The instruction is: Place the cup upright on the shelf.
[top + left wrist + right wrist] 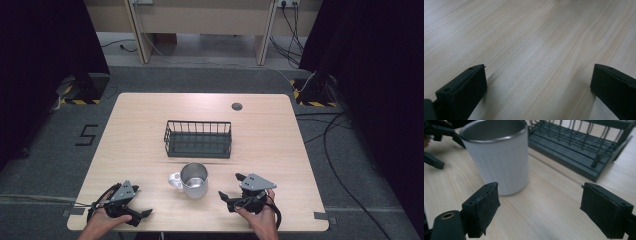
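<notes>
A: High view: where's the mug (194, 180)?
B: Upright on the table (140, 130), between both grippers, before the wire basket (198, 138).
A: Jaws?
B: Right gripper (539, 210) spread apart, empty; left gripper (537, 87) likewise.

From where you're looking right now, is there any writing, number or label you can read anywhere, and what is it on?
"5": a large dark numeral on the grey floor, left of the wooden table.
White mug: no print showing in the high view or the right gripper view.
Dark wire basket: no label showing.
Left gripper and right gripper: no legible marking.
</notes>
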A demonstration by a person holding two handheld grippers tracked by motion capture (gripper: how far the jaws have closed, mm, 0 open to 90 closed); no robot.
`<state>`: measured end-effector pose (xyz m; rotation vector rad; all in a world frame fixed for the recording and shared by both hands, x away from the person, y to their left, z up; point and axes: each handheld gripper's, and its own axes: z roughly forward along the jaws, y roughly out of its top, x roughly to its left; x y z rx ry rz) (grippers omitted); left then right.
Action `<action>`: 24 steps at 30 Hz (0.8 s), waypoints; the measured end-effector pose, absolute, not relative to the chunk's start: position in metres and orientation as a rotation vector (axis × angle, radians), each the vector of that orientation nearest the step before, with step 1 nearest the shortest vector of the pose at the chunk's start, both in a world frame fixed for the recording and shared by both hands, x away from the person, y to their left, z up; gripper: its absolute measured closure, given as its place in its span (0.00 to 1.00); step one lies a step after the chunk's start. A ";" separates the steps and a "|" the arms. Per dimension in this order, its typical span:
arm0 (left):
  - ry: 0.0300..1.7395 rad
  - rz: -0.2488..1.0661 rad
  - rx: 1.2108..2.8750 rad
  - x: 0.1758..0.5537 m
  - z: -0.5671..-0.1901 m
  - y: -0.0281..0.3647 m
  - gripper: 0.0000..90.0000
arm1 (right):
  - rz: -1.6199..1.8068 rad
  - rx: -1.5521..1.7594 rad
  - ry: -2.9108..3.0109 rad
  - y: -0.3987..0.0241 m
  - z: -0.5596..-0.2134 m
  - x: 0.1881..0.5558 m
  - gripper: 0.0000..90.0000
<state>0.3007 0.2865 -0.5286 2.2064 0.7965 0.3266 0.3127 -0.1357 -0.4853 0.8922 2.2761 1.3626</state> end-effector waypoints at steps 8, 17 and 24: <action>0.795 0.327 2.208 0.301 -0.529 0.286 0.00 | 1.476 0.812 2.276 -0.126 -0.483 0.312 0.17; 0.795 0.326 2.209 0.301 -0.528 0.286 0.00 | 1.520 0.783 2.274 -0.115 -0.480 0.314 0.17; 0.795 0.326 2.208 0.302 -0.528 0.286 0.00 | 1.539 0.748 2.262 -0.104 -0.480 0.317 0.17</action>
